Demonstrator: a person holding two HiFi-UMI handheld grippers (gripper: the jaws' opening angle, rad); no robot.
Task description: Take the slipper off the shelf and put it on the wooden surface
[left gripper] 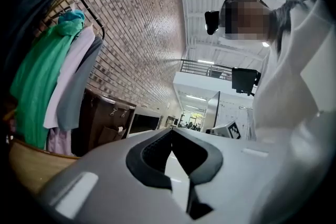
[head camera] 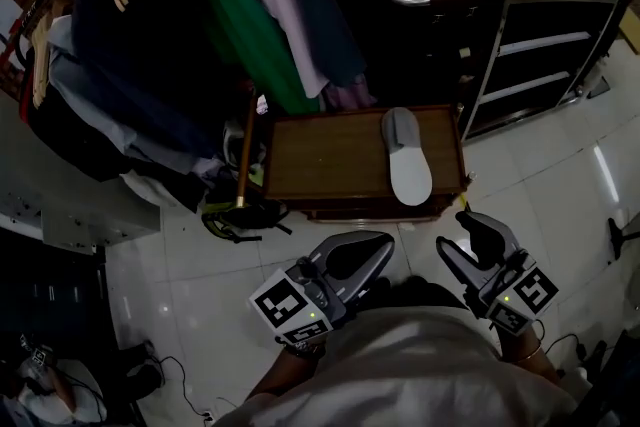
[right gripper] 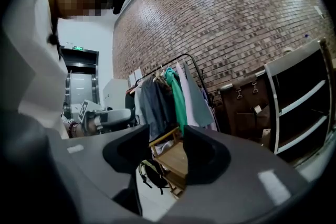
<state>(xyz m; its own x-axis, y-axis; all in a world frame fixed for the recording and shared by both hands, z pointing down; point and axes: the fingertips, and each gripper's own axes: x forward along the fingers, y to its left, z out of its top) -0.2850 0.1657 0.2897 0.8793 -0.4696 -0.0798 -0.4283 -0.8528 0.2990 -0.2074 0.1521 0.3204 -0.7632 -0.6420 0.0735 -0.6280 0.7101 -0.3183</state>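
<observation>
In the head view, the grey slipper lies on the wooden bench by its right edge. The left gripper and right gripper hover off the near edge.

In the left gripper view, its jaws are together and empty.

In the right gripper view, its jaws stand apart with nothing between them.

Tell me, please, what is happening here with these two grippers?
A person holds a gripper in each hand, both close to the body and short of the wooden surface. The grey slipper lies on that surface, near its right end, and neither gripper touches it. The left gripper is shut and empty; the right gripper is open with nothing between its jaws.
</observation>
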